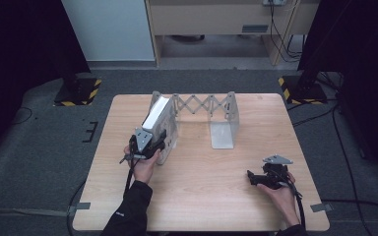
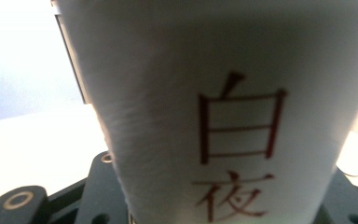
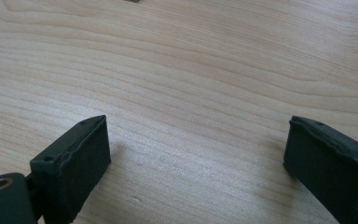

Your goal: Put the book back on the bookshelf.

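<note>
A thick white book (image 1: 156, 114) stands tilted at the left end of a grey metal expanding book rack (image 1: 204, 104). My left gripper (image 1: 150, 140) is shut on the book's near edge, held by the person's left hand. In the left gripper view the book's white spine (image 2: 223, 116) with dark red characters sits close up between the black jaws. My right gripper (image 1: 254, 177) rests low over the table's front right, held in the right hand. In its own view my right gripper (image 3: 198, 140) is open, with bare wood between its pads.
The rack's right end plate (image 1: 224, 129) stands upright near the table's middle, joined to the left end by a scissor lattice. The light wooden table (image 1: 202, 172) has bare room in front of the rack. Black stands with striped bases sit on the floor behind.
</note>
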The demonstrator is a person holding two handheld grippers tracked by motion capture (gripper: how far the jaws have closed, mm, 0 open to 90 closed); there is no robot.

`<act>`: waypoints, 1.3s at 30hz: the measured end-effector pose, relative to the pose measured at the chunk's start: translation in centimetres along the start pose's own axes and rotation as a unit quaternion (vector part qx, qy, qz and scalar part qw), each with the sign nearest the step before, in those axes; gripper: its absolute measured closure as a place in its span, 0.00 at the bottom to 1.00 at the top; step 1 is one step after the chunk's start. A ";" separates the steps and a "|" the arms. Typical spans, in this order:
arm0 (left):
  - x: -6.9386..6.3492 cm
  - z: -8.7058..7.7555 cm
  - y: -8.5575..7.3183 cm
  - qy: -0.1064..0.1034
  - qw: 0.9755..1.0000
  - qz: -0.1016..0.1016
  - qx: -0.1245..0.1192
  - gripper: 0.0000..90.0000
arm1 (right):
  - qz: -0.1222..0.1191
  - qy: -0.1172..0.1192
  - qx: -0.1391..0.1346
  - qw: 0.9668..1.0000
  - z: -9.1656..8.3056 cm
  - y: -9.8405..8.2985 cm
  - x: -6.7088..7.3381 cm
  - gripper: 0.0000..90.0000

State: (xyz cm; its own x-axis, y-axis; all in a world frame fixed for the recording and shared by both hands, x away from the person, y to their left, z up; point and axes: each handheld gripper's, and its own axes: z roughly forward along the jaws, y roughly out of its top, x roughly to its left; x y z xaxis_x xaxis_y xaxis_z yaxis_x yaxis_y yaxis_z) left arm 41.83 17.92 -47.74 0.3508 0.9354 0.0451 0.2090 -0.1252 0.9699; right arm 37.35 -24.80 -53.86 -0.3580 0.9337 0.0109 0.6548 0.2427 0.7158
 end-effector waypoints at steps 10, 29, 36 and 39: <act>-0.4 1.4 0.0 0.010 1.000 -0.002 -0.011 0.55 | 0.000 0.000 0.000 1.000 0.0 0.0 0.0 0.08; 0.0 -0.6 -2.4 -0.033 0.998 -0.018 0.043 0.52 | -0.003 0.000 0.000 1.000 0.0 0.0 0.0 0.08; -0.5 -0.4 -2.3 -0.015 0.999 -0.028 0.040 0.55 | -0.003 0.001 0.000 1.000 0.0 0.0 0.0 0.08; -1.1 -0.1 -2.2 0.006 0.999 -0.030 0.037 0.56 | -0.004 0.001 0.000 1.000 0.0 0.0 0.0 0.08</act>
State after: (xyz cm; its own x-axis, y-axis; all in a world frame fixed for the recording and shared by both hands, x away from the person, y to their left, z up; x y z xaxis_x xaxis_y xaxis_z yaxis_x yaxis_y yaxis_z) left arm 40.83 17.17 -49.91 0.3247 0.9458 -0.0084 0.2966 -0.0934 0.9504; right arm 37.35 -24.82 -53.86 -0.3639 0.9314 0.0073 0.6518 0.2491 0.7163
